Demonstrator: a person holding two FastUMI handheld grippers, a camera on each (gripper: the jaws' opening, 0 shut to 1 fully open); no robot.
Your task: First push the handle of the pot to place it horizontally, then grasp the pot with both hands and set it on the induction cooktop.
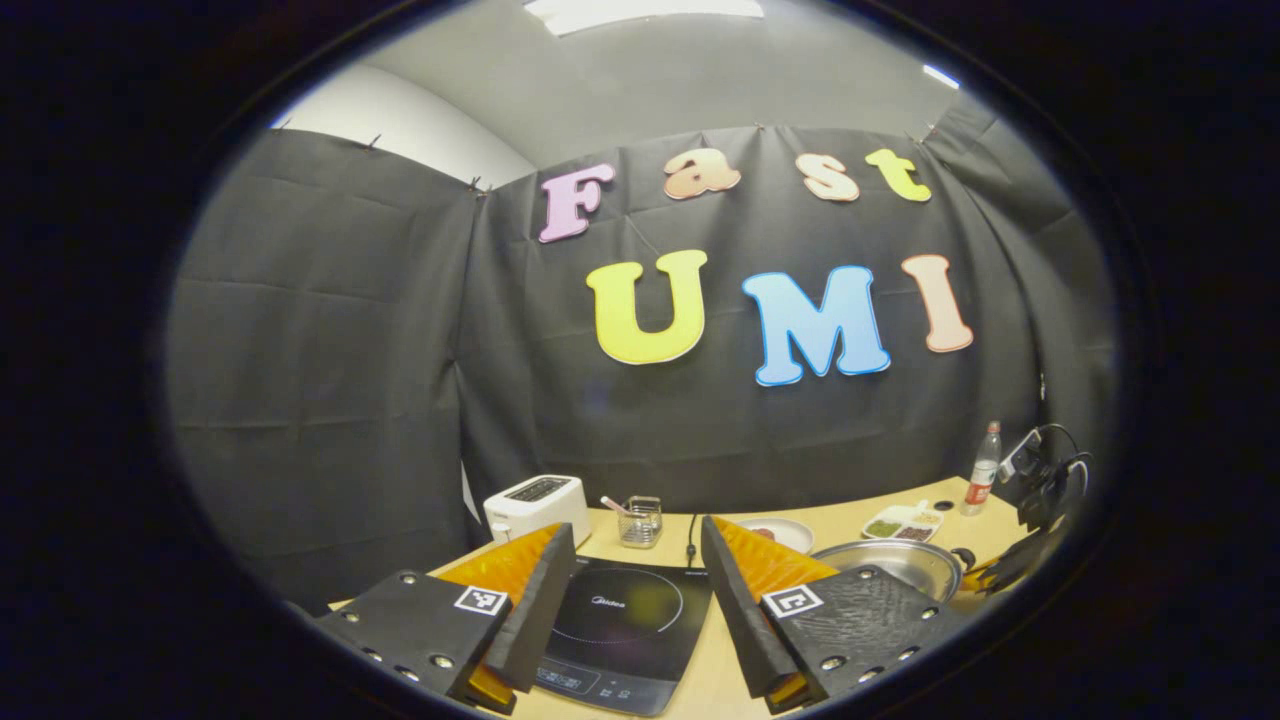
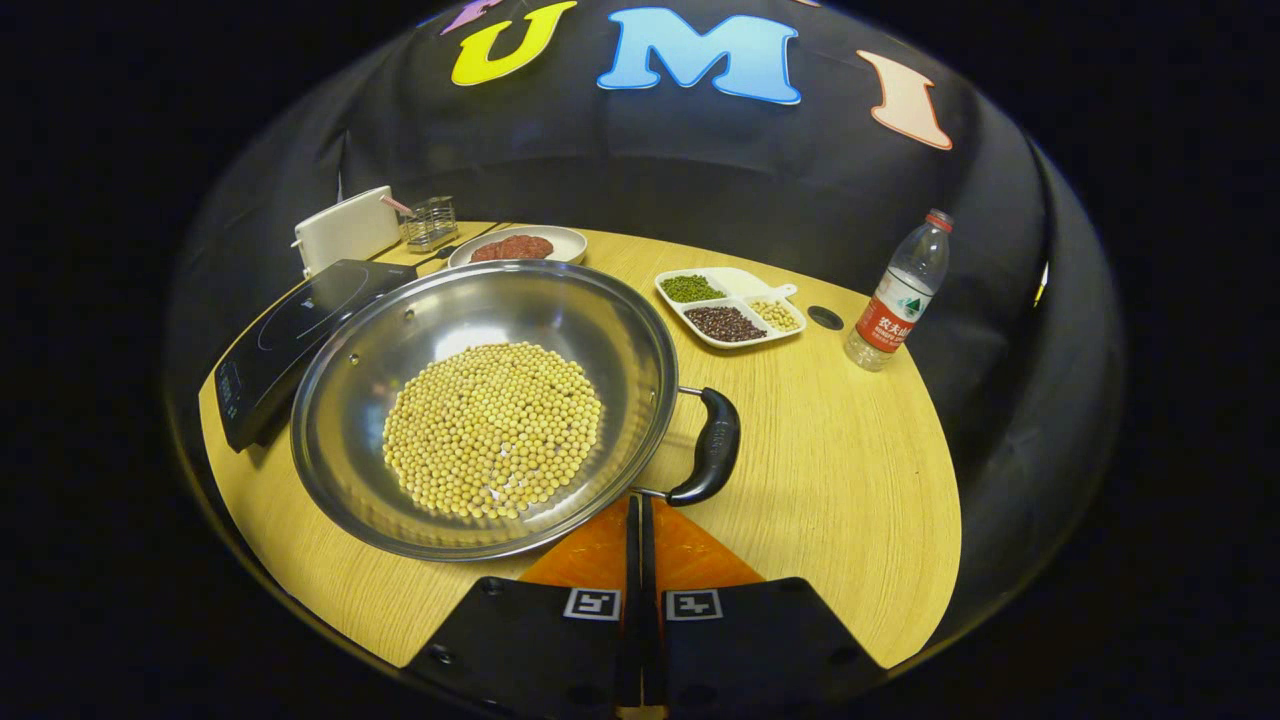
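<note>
Left gripper view, left gripper (image 1: 628, 585) hovering with jaws spread wide over the induction cooktop (image 1: 622, 630), pot (image 1: 893, 563) sitting to its right on the tabletop (image 1: 850, 522), right gripper view, right gripper (image 2: 640, 530) with jaws closed together, empty, tips nearing the pot's rim beside its black handle (image 2: 708, 447), soybeans (image 2: 492, 428) lying inside, cooktop lying left of the pot.

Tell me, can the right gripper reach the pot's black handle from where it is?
Probably yes: the right gripper, fingers together, sits just short of the handle, with nothing between them.
</note>
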